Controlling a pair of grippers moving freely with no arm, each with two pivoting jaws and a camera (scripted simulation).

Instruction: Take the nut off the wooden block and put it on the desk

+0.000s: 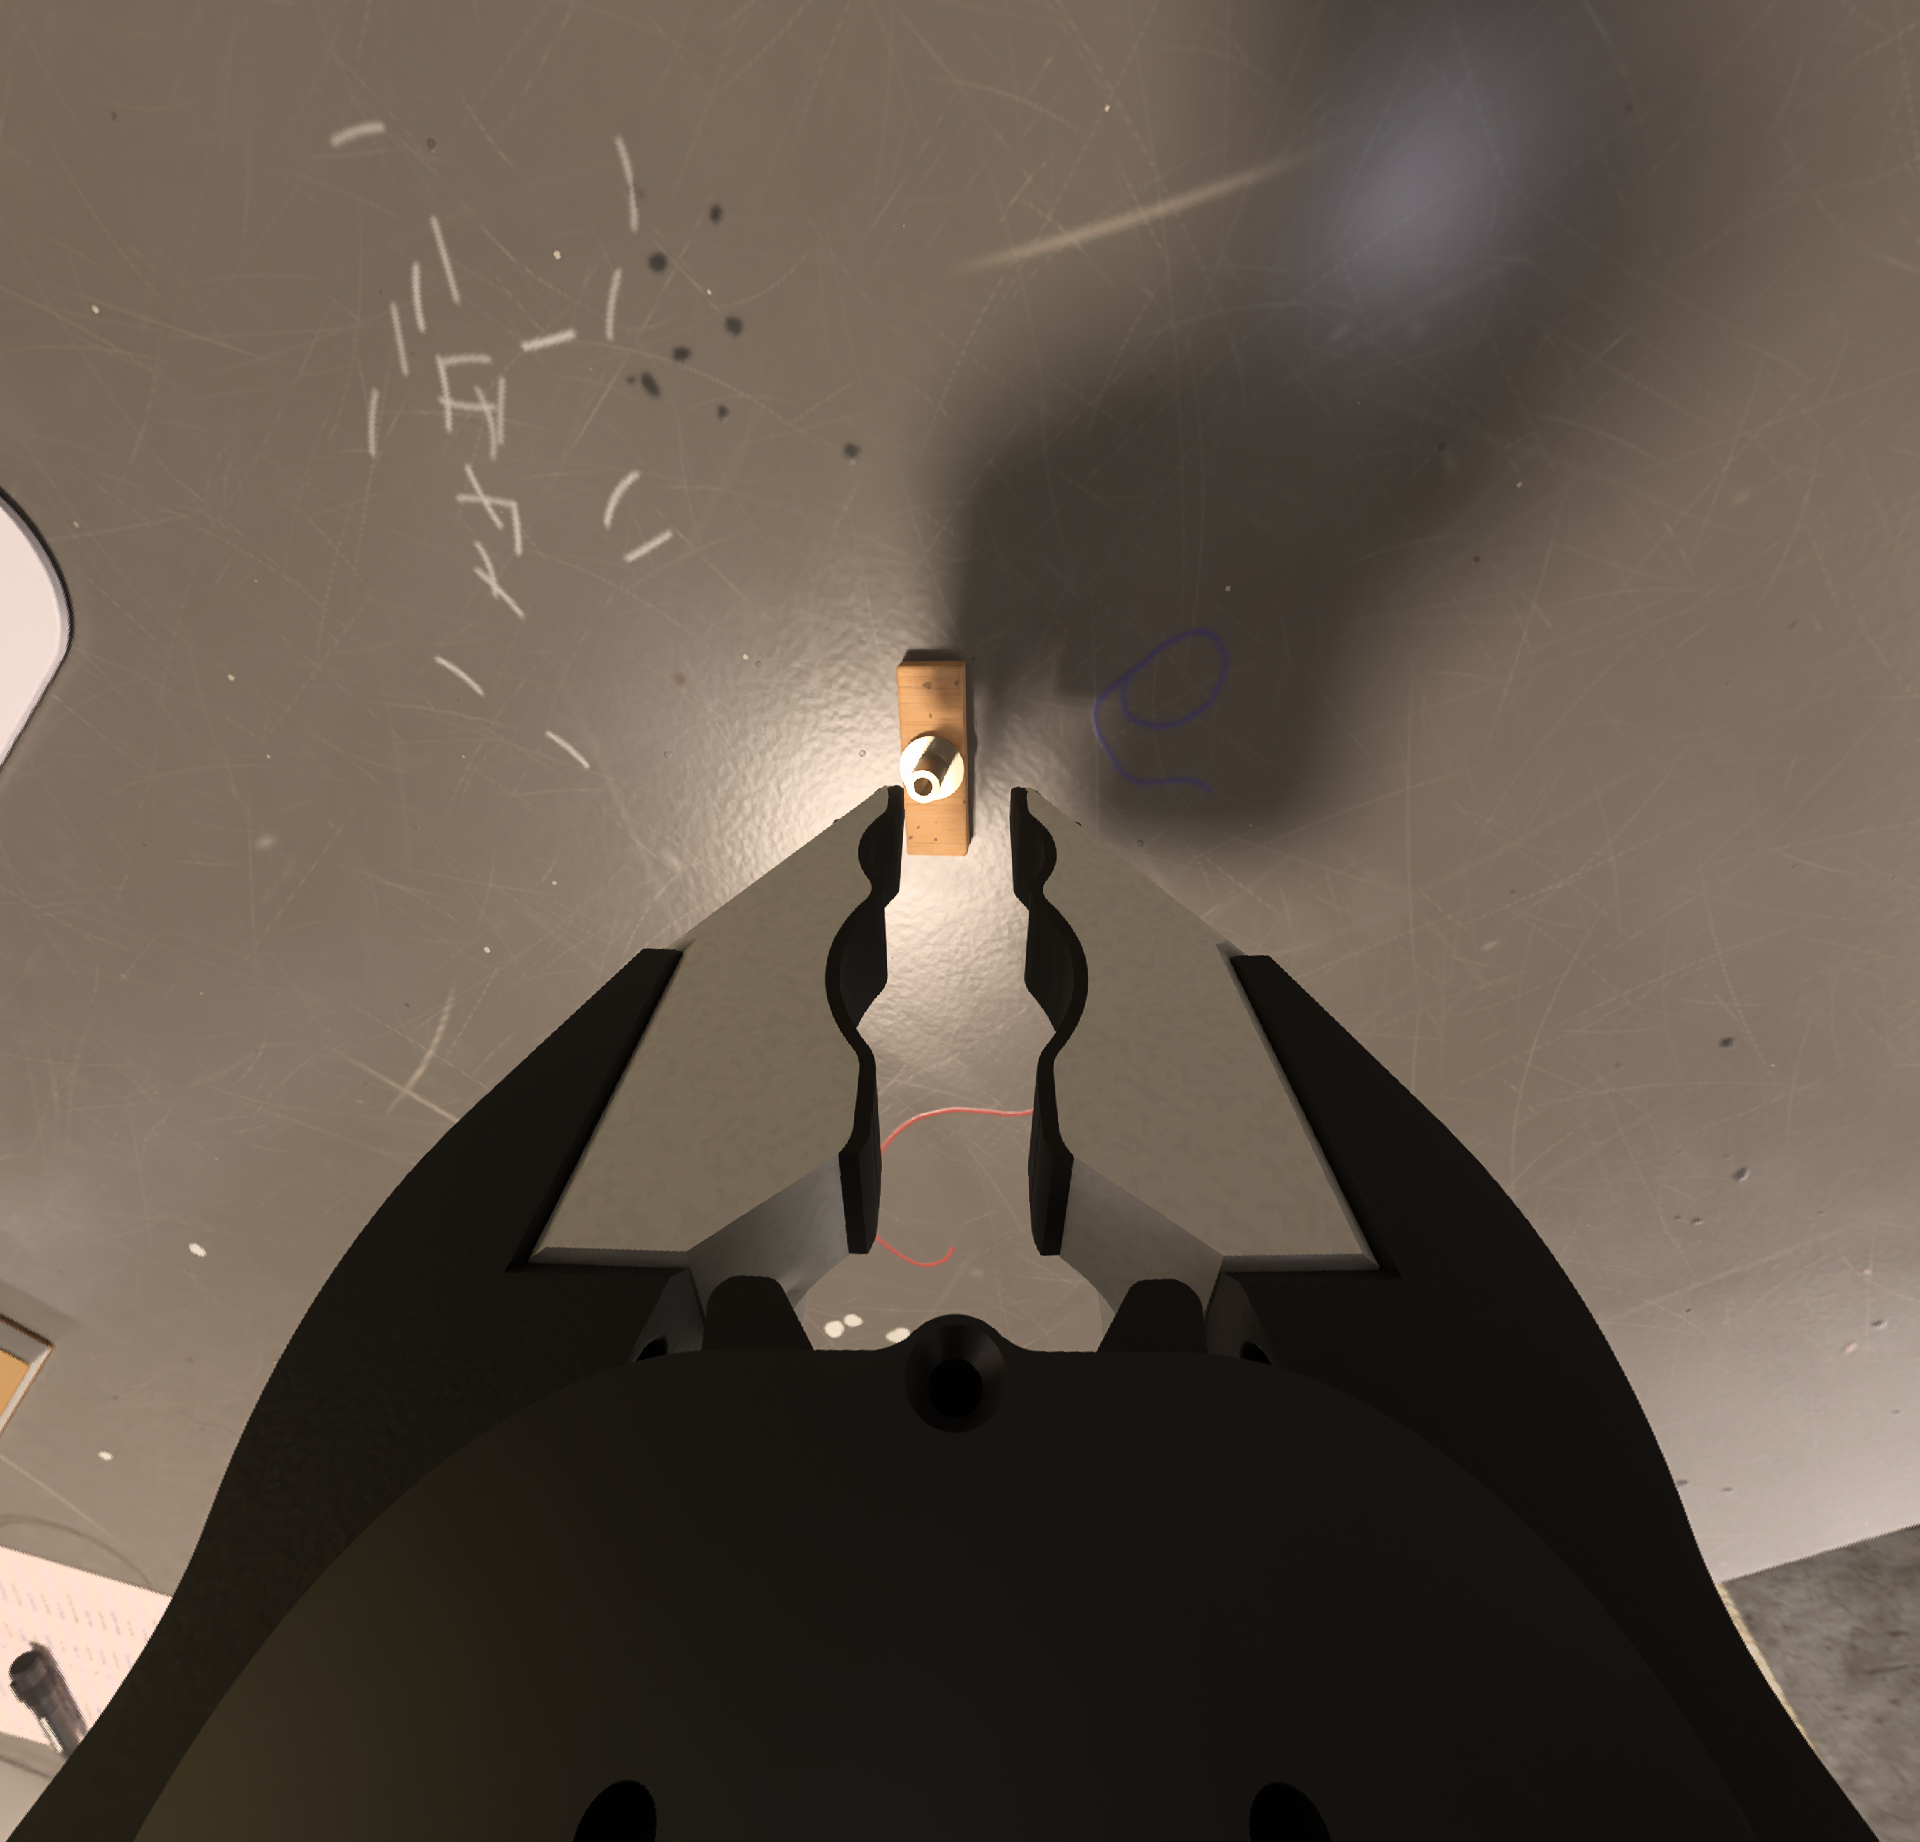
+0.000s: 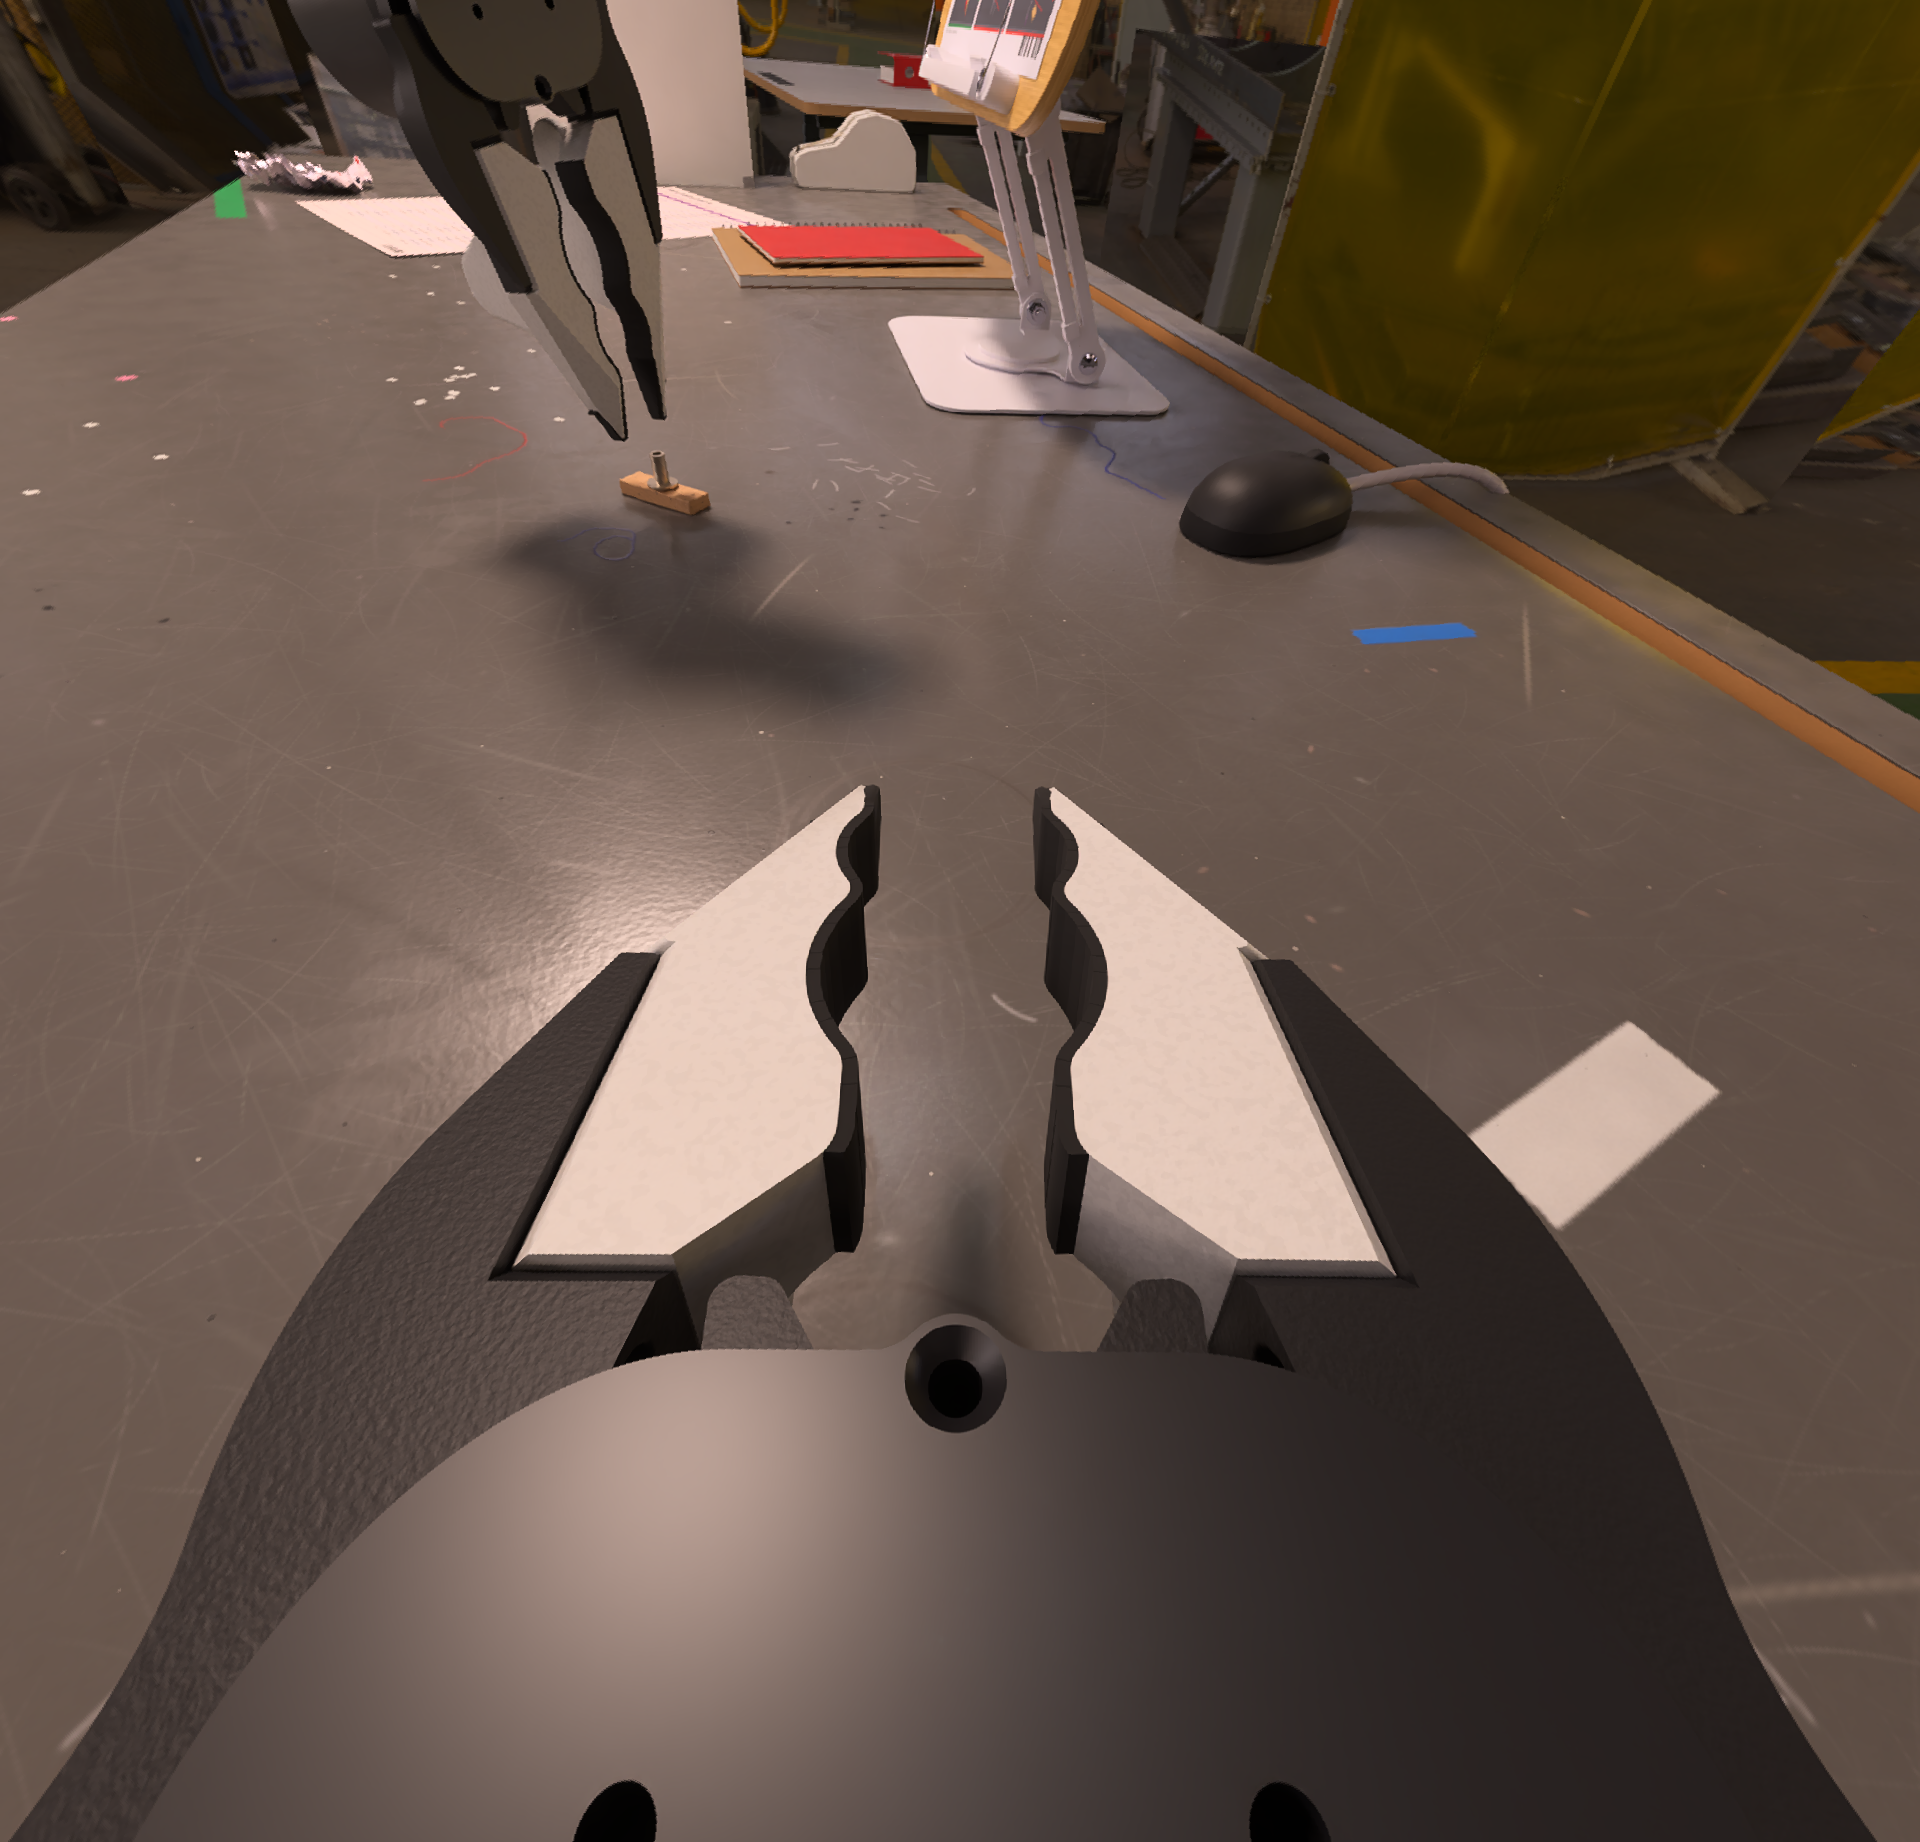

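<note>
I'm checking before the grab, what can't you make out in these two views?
- Left wrist view: how high the left gripper hangs over the nut; seen straight down.
- Right wrist view: how the nut sits in the wooden block; too small.
- Left wrist view: right gripper out of frame.

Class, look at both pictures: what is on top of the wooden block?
A metal nut stands upright on the wooden block, near its middle. The left hand-held gripper hangs above, open, not touching. The block's underside on the desk is hidden.
</note>
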